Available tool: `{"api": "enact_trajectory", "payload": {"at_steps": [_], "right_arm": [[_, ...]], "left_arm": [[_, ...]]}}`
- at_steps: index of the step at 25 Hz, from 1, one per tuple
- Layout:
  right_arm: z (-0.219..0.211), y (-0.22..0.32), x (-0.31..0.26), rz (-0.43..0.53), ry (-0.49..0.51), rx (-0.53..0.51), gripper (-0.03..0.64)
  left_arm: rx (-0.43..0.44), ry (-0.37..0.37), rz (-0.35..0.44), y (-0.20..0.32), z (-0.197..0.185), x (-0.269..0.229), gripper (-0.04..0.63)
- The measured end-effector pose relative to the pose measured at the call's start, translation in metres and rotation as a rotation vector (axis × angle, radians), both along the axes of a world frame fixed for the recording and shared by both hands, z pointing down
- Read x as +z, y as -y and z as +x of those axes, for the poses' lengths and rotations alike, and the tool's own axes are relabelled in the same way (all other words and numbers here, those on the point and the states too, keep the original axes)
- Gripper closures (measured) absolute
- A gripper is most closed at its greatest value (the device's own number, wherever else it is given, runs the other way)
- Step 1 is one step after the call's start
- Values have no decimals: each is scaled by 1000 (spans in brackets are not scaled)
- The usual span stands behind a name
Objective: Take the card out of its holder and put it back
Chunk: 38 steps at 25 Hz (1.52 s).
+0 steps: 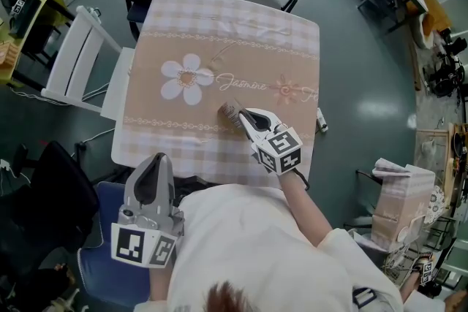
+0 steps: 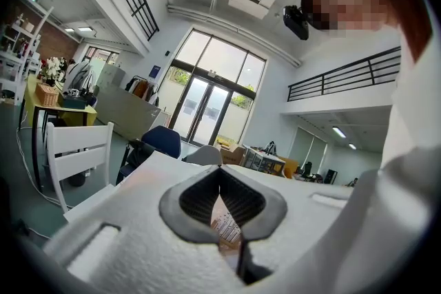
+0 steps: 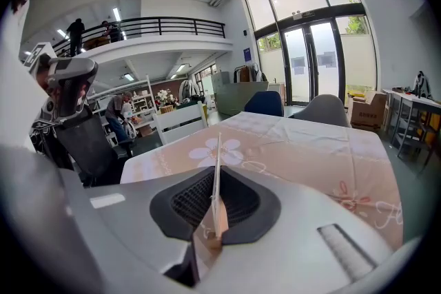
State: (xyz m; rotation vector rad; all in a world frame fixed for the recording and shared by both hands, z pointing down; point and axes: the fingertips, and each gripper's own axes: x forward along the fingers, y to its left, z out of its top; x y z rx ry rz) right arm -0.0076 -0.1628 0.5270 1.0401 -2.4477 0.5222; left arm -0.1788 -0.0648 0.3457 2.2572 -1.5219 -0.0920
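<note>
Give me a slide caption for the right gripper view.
Right hand-held gripper shut on a card, edge-on, above a flowered tablecloth.

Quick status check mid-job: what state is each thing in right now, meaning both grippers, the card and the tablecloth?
Right gripper: shut on the card, held over the tablecloth.
Left gripper: shut, empty, held off the near edge of the tablecloth.
Card: clamped, standing on edge.
Tablecloth: spread flat.
</note>
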Motion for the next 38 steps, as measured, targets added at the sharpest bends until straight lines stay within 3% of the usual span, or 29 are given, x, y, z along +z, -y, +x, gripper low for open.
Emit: {"api": "enact_trajectory", "payload": {"at_steps": [3,5,11,16,21,25,31,38], "right_arm": [[0,1,-4,11,18,13,587],[0,3,-11,25,49,26,531],[6,14,-53,117,124,61,531],[15,12,-111,225,221,89,551],[40,-10,-174,352,296,144,617],[65,-35,-206,414,322,201,617],[78,-74,-212,447,292,205,618],[87,-107,-187,369,304,250,618]], "left_arm": [[-3,3,7,-2,0,-2,595],[-5,5,11,-4,0,-3,595],[-1,15,23,-6,3,-7,595],[31,22,42,-5,13,-14,595],[60,28,72,-5,20,-22,595],[68,35,74,-7,20,-23,595],[72,42,79,-12,22,-23,595],[82,45,73,-18,27,-20,595]]}}
